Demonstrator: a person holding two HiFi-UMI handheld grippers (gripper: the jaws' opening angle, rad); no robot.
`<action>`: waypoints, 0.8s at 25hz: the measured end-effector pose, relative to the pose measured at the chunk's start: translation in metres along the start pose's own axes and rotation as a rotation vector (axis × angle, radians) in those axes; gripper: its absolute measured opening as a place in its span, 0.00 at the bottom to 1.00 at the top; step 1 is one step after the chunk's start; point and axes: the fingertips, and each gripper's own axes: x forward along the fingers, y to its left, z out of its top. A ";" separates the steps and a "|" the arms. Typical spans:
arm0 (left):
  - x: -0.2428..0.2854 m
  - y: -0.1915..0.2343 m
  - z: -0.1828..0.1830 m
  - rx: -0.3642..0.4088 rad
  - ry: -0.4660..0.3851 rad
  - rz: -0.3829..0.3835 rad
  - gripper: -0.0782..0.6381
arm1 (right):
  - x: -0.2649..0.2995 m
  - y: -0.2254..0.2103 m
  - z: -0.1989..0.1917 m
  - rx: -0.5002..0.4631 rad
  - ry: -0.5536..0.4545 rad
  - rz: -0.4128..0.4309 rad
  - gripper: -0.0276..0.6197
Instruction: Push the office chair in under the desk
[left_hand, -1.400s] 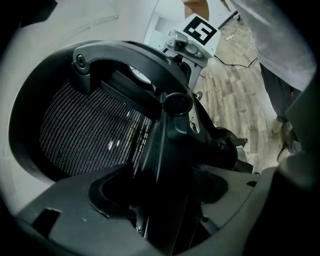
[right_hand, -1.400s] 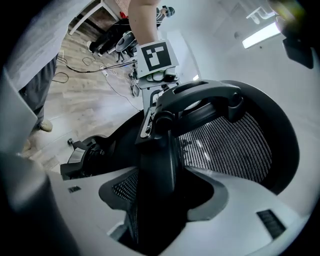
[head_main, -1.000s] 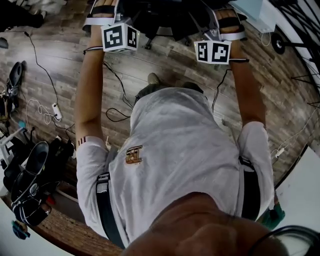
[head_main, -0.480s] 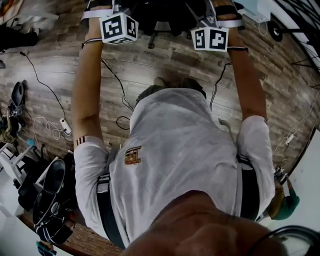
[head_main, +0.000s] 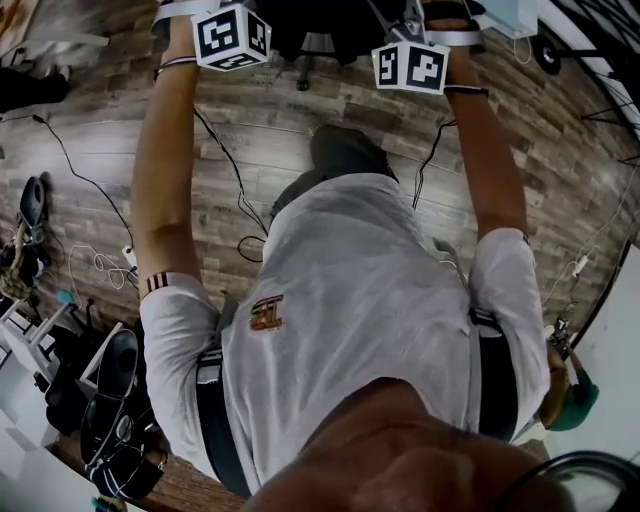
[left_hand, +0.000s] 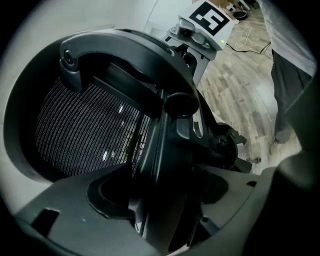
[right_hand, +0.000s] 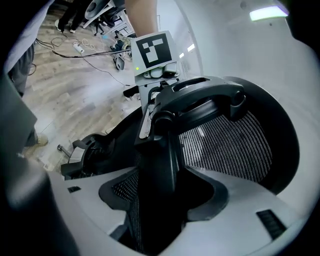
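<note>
Left gripper (left_hand: 160, 200) and right gripper (right_hand: 157, 200) clamp the office chair (left_hand: 85, 135) backrest edge.
Arms have reached farther forward; the push looks under way.

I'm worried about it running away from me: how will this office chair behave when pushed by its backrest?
The office chair probably glides easily: it stands on smooth wooden floor. Its mesh would likely give, but the left gripper and right gripper clamp the rigid back frame, so the push should transfer firmly. Pushed this high, it may tip.
</note>
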 end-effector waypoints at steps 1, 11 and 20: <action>0.004 0.003 -0.003 0.001 -0.004 0.000 0.58 | 0.005 -0.002 0.001 0.002 0.004 -0.003 0.44; 0.037 0.024 -0.028 0.029 -0.056 0.013 0.58 | 0.046 -0.012 0.001 0.016 0.050 -0.031 0.44; 0.076 0.046 -0.065 0.030 -0.087 0.008 0.58 | 0.101 -0.021 0.004 0.017 0.093 -0.029 0.44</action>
